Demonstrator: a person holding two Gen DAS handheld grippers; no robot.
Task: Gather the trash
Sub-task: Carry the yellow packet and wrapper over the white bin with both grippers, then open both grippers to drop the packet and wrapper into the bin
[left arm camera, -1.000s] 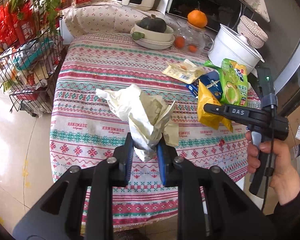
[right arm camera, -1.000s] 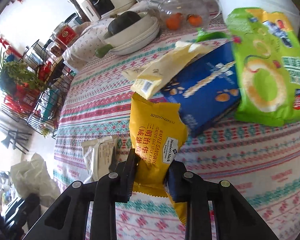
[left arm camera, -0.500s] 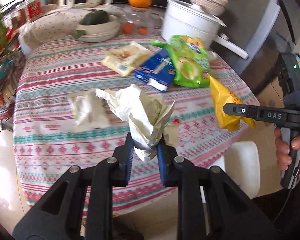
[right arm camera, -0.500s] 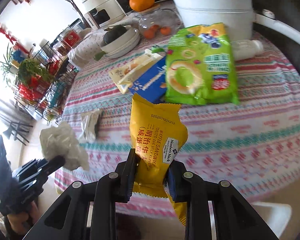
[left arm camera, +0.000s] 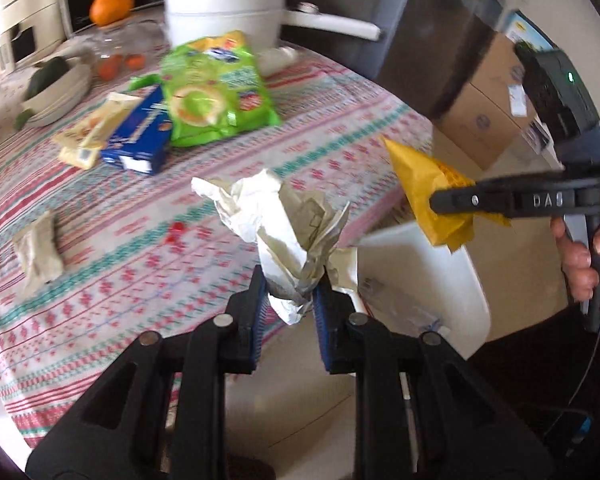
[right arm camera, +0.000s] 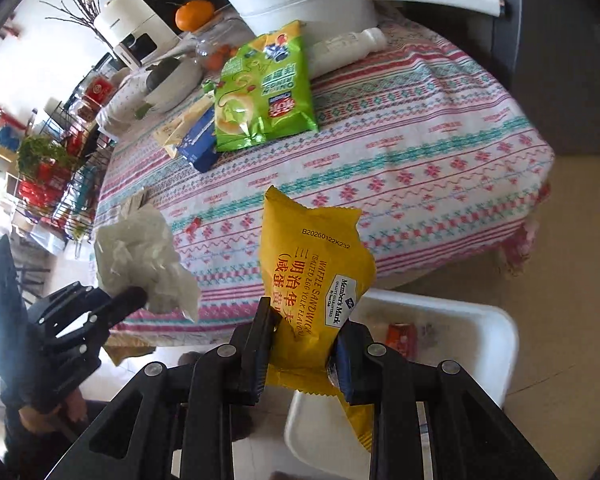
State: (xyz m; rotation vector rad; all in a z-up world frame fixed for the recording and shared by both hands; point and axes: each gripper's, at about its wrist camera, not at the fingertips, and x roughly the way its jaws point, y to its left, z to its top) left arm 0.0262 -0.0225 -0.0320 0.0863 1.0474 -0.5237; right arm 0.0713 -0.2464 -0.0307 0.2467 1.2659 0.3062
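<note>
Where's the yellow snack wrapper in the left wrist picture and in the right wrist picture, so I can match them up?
Left wrist view: the yellow snack wrapper is at the right, pinched in the right gripper, above the white bin.
Right wrist view: it fills the lower centre, held upright between the gripper's fingers.
Shared landmark: the green snack bag on the striped tablecloth, in front of the white pot.

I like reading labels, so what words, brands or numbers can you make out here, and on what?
"B20260122K232", "WAFFLE SANDWICH", "SALTED EGG YOLK FLAVOR", "Member's Mark": yellow foil snack packet clamped in the right tongs.
"ONION RINGS": green crisp bag on the striped tablecloth.
"DAS": black arm of the right tongs.
Tablecloth lettering, blue box, red jar labels: too blurred.
</note>
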